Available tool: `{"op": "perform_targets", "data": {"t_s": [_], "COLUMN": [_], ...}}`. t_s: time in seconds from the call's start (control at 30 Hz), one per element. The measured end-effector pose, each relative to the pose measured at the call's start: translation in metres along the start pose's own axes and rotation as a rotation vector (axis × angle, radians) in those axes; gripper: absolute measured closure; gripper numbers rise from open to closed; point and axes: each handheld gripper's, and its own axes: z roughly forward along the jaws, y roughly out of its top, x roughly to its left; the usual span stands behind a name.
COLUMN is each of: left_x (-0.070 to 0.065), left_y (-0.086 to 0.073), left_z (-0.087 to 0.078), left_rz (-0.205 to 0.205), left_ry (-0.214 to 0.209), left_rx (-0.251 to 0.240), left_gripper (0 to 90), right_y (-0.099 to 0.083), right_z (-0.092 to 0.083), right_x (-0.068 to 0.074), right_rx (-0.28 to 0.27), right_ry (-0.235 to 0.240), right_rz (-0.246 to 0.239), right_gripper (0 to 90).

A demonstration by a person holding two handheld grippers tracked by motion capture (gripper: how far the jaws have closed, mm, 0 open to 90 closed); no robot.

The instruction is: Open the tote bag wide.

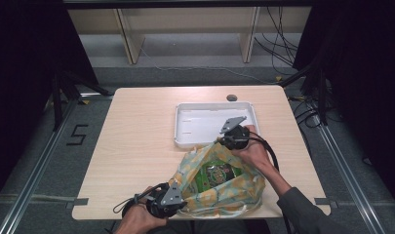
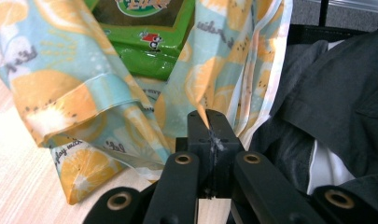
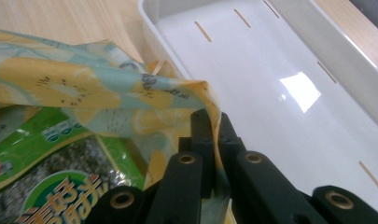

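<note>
Now | left gripper point(image 1: 179, 194) clamped on near rim of fruit-print bag point(image 1: 244, 187) at table's point(image 1: 136, 146) front edge | right gripper point(image 1: 224, 139) pinches far rim, likely to spread mouth | green snack packet point(image 1: 214, 174) inside | white tray point(image 1: 185, 122) beyond, probably packet's destination

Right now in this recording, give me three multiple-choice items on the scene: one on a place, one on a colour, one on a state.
1. Where is the white tray?
A. beyond the bag
B. under the table
C. inside the bag

2. What colour is the snack packet in the fruit-print bag?
A. red
B. green
C. white

3. What is the right gripper doing?
A. hanging open
B. gripping the tray
C. pinching the bag's rim

Answers: 1 A, the tray sits farther up the table; 2 B, green wrapper shows through the mouth; 3 C, fabric is clamped between its jaws.
</note>
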Motion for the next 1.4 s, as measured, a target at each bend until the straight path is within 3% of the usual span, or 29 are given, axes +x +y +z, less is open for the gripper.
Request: {"op": "perform_targets", "data": {"t_s": [0.17,0.2,0.23,0.27,0.37,0.43,0.5,0.53,0.57,0.63,0.67,0.7,0.77,0.8,0.83,0.93,1.03,1.17,1.2,1.23,1.27,1.3,1.33,1.4], "left_x": [0.001,0.002,0.003,0.004,0.007,0.01,0.015,0.018,0.024,0.032,0.038,0.044,0.06,0.06,0.069,0.076,0.087,0.102,0.105,0.114,0.114,0.125,0.125,0.136], "left_y": [0.001,0.001,0.002,0.003,0.013,0.024,0.036,0.042,0.048,0.059,0.063,0.068,0.079,0.079,0.086,0.092,0.099,0.109,0.11,0.112,0.112,0.111,0.111,0.109], "left_z": [0.003,0.002,0.0,-0.003,-0.015,-0.024,-0.032,-0.034,-0.037,-0.037,-0.035,-0.033,-0.019,-0.019,-0.007,0.006,0.026,0.048,0.052,0.06,0.06,0.065,0.065,0.068], "left_rz": [-0.012,-0.024,-0.044,-0.058,-0.086,-0.084,-0.099,-0.111,-0.087,-0.105,-0.095,-0.106,-0.142,-0.142,-0.161,-0.192,-0.195,-0.236,-0.248,-0.225,-0.225,-0.24,-0.24,-0.269], "left_ry": [-0.009,-0.018,-0.018,-0.017,-0.004,0.024,0.044,0.047,0.051,0.078,0.089,0.106,0.117,0.117,0.116,0.098,0.079,0.055,0.059,0.074,0.074,0.123,0.123,0.147], "left_rx": [0.001,-0.008,-0.029,-0.042,-0.109,-0.153,-0.192,-0.215,-0.21,-0.217,-0.203,-0.19,-0.166,-0.166,-0.145,-0.129,-0.099,-0.092,-0.099,-0.082,-0.082,-0.079,-0.079,-0.076], "left_gripper": [87.1,84.4,73.7,73.7,57.6,52.2,46.6,46.6,45.5,44.2,44.0,43.9,43.2,42.5,41.5,40.6,38.2,39.6,44.9,61.9,69.9,77.7,82.4,86.5], "right_y": [0.006,0.006,0.004,0.004,-0.002,-0.006,-0.016,-0.016,-0.02,-0.03,-0.035,-0.045,-0.054,-0.054,-0.061,-0.067,-0.074,-0.076,-0.077,-0.08,-0.08,-0.085,-0.085,-0.091], "right_z": [0.008,0.007,0.004,0.004,-0.013,-0.032,-0.059,-0.059,-0.067,-0.078,-0.083,-0.09,-0.094,-0.094,-0.092,-0.087,-0.075,-0.064,-0.063,-0.063,-0.063,-0.064,-0.064,-0.065], "right_x": [0.001,0.002,0.003,0.003,0.004,0.007,0.016,0.016,0.02,0.028,0.031,0.038,0.046,0.046,0.051,0.054,0.055,0.056,0.056,0.057,0.057,0.06,0.06,0.064], "right_rx": [0.0,-0.002,-0.013,-0.013,-0.06,-0.075,-0.134,-0.134,-0.143,-0.158,-0.167,-0.178,-0.169,-0.169,-0.155,-0.136,-0.078,-0.025,-0.01,0.014,0.014,0.066,0.066,0.107], "right_ry": [0.011,0.015,0.027,0.027,0.043,0.067,0.125,0.125,0.138,0.157,0.175,0.214,0.233,0.233,0.267,0.283,0.303,0.322,0.331,0.357,0.357,0.376,0.376,0.39], "right_rz": [0.011,0.02,0.039,0.039,0.054,0.086,0.085,0.085,0.093,0.078,0.061,0.056,0.049,0.049,0.023,0.018,0.009,-0.052,-0.05,-0.069,-0.069,-0.071,-0.071,-0.088], "right_gripper": [86.3,82.5,73.2,73.2,58.5,52.3,48.2,48.2,47.5,46.3,46.3,45.6,44.1,44.1,42.0,41.8,41.8,49.1,53.2,64.7,64.7,77.7,77.7,86.8]}}
